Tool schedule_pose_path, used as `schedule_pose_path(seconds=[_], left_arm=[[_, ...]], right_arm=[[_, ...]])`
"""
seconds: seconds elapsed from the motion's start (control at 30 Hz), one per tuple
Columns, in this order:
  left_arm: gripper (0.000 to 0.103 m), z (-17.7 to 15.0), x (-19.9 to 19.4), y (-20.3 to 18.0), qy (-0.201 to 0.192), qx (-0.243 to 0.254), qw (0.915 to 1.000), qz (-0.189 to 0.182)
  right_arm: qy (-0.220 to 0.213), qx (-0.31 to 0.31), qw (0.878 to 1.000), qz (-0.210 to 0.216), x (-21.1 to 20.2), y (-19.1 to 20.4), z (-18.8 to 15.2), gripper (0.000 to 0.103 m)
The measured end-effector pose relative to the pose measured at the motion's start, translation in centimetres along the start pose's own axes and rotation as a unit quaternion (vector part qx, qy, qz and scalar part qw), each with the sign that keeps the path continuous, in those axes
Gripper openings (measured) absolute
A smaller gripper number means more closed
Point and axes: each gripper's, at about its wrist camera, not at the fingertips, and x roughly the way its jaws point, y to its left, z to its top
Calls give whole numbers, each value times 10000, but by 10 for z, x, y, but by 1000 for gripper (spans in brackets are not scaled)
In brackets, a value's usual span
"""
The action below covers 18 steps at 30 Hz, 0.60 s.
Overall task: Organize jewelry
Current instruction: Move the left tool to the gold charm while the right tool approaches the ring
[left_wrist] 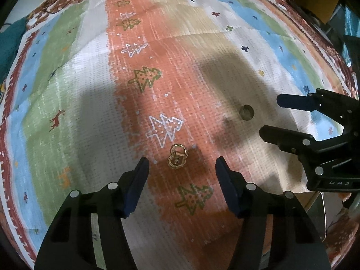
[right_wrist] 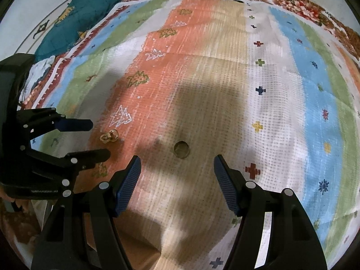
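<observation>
My left gripper (left_wrist: pixel 182 166) points steeply down at the cloth with its jaws spread and nothing between the pads; the gold linked rings (left_wrist: pixel 177 156) lie on the orange stripe just ahead of the tips, centred in the gap but touching neither pad. My right gripper (right_wrist: pixel 177 168) hangs the same way, jaws wide and empty, and the small round ring (right_wrist: pixel 181 149) sits just ahead of its gap, a little towards the left pad and apart from both.

I judge this to be the approach step of a two-handed pick: each tool is lined up on its own piece and neither has taken hold. The next move calls for a short descent so the pads straddle the jewelry down at cloth level, then a gentle close. Both pieces are low and flat, so I expect the pads must nearly graze the patterned cloth (left_wrist: pixel 90 103) without bunching it.

Further out, the two tools are near one another, the right one off to the side of my left. A teal pillow (right_wrist: pixel 78 20) lies far beyond.
</observation>
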Motion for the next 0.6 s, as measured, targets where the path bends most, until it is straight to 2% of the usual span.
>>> schedule_pose_path(seconds=[0.17, 0.23, 0.3, 0.37, 0.5, 0.6], left_arm=[[57, 4, 6, 0, 43, 17, 10000, 3], [50, 4, 9, 1, 84, 9, 10000, 13], [48, 5, 11, 1, 126, 12, 9999, 16], [48, 5, 13, 2, 134, 12, 9999, 19], [46, 6, 15, 2, 142, 7, 9999, 25], [44, 6, 17, 1, 149, 33, 9999, 56]], right_arm=[[19, 12, 10000, -20, 6, -2, 4, 67], [58, 17, 10000, -20, 10, -2, 7, 67], [81, 0, 10000, -25, 14, -2, 9, 66], [105, -10, 9999, -19, 16, -1, 10, 62], [177, 13, 9998, -36, 23, -2, 12, 61], [244, -1, 9997, -50, 27, -3, 12, 56]])
